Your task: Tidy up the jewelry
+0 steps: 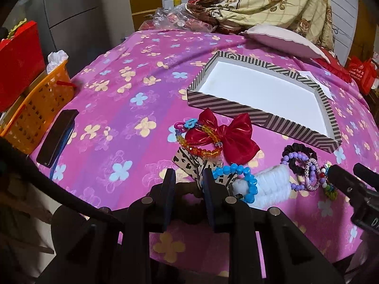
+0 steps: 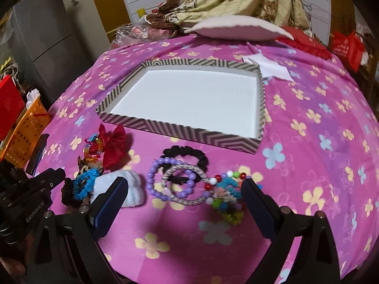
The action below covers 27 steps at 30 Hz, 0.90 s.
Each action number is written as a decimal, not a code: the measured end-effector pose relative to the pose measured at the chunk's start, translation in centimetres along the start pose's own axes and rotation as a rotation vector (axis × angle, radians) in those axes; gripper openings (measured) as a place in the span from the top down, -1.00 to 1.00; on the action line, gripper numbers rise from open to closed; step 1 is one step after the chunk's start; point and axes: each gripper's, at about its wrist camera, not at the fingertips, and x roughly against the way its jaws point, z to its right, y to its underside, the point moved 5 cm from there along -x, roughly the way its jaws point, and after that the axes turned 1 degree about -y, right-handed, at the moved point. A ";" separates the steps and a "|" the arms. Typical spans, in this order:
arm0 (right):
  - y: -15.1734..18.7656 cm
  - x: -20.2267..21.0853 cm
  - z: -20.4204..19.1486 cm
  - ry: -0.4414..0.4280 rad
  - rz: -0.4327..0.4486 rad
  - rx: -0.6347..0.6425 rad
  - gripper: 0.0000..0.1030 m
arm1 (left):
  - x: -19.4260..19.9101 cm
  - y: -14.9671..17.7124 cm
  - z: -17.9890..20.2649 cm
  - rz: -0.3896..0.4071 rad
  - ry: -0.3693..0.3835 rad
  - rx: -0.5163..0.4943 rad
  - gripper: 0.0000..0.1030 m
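A striped shallow box (image 1: 260, 114) (image 2: 132, 118) with a white floor lies empty on the pink flowered cloth. In front of it lies a row of jewelry: a red bow (image 1: 227, 137) (image 2: 113, 144), an orange bead bracelet (image 1: 199, 149), a blue bead bracelet (image 1: 239, 177) (image 2: 85, 184), a white fluffy band (image 1: 270, 184) (image 2: 132, 189), a purple bead bracelet (image 2: 161, 179), a black scrunchie (image 2: 187, 153), a silver ring bracelet (image 2: 187, 184) and multicoloured bead pieces (image 2: 227, 198). My left gripper (image 1: 189, 177) is narrowly open over a leopard-print piece (image 1: 187, 161). My right gripper (image 2: 184, 189) is wide open, straddling the purple and silver bracelets.
An orange basket (image 1: 35, 116) and a dark phone (image 1: 56, 137) sit at the left edge of the table. A pink cushion (image 2: 236, 28), a white paper (image 2: 272, 68), a patterned blanket and red bags lie behind the box.
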 end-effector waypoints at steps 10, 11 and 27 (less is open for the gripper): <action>0.1 0.1 -1.5 0.015 -0.002 0.030 -0.91 | 0.4 0.3 0.0 0.003 0.004 0.004 0.14; 0.1 0.1 -1.5 0.018 -0.001 0.033 -0.91 | 0.5 0.3 0.0 0.004 0.004 0.006 0.14; 0.4 0.2 -2.1 0.019 -0.007 0.040 -0.91 | 0.6 0.5 0.0 0.000 0.006 0.016 0.14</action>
